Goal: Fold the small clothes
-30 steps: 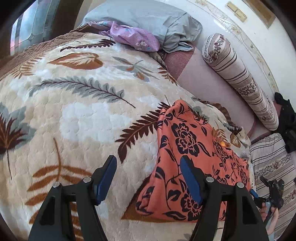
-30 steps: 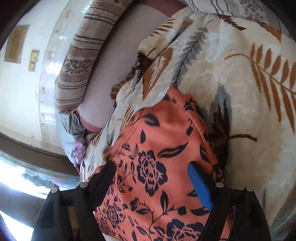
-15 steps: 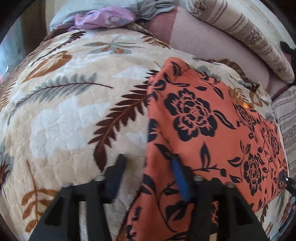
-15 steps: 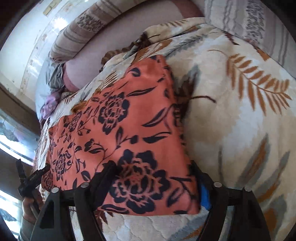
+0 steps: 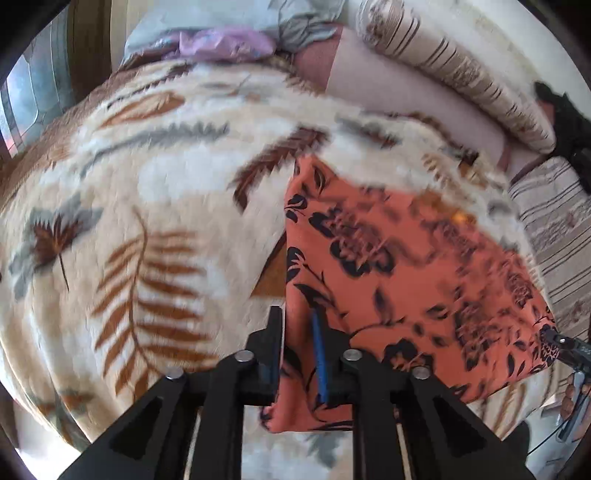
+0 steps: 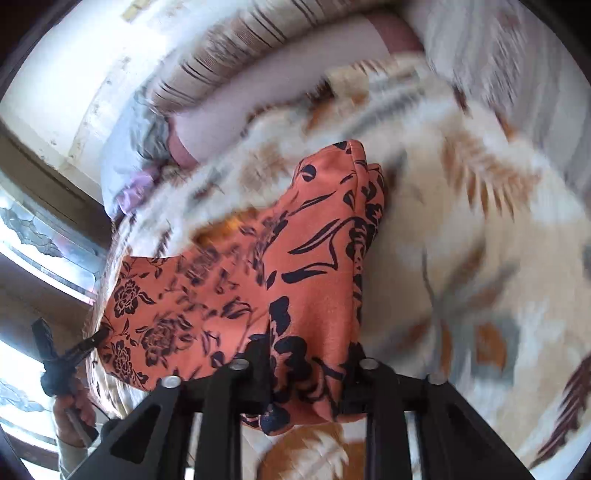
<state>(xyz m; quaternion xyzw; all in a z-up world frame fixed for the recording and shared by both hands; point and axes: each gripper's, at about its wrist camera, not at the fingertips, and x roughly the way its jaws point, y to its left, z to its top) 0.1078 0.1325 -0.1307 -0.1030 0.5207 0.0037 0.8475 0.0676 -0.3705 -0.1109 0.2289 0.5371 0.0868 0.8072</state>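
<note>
An orange garment with black flowers (image 5: 399, 266) lies on the leaf-patterned blanket (image 5: 140, 206). My left gripper (image 5: 297, 339) is shut on the garment's near left corner. In the right wrist view the same garment (image 6: 295, 266) is lifted and stretched, and my right gripper (image 6: 306, 373) is shut on its near right corner. Each gripper shows small at the cloth's far corner in the other's view: the right one (image 5: 565, 345) and the left one (image 6: 70, 354). Both views are blurred by motion.
A striped bolster (image 5: 454, 81) and a mauve sheet (image 5: 399, 92) lie along the wall behind the blanket. A grey pillow (image 5: 229, 18) and purple cloth (image 5: 225, 46) sit at the head end. A window (image 6: 29, 236) is at the left.
Both grippers closed from open onto the garment's near corners. The garment's near edge has lifted off the blanket and is pulled taut between them.
</note>
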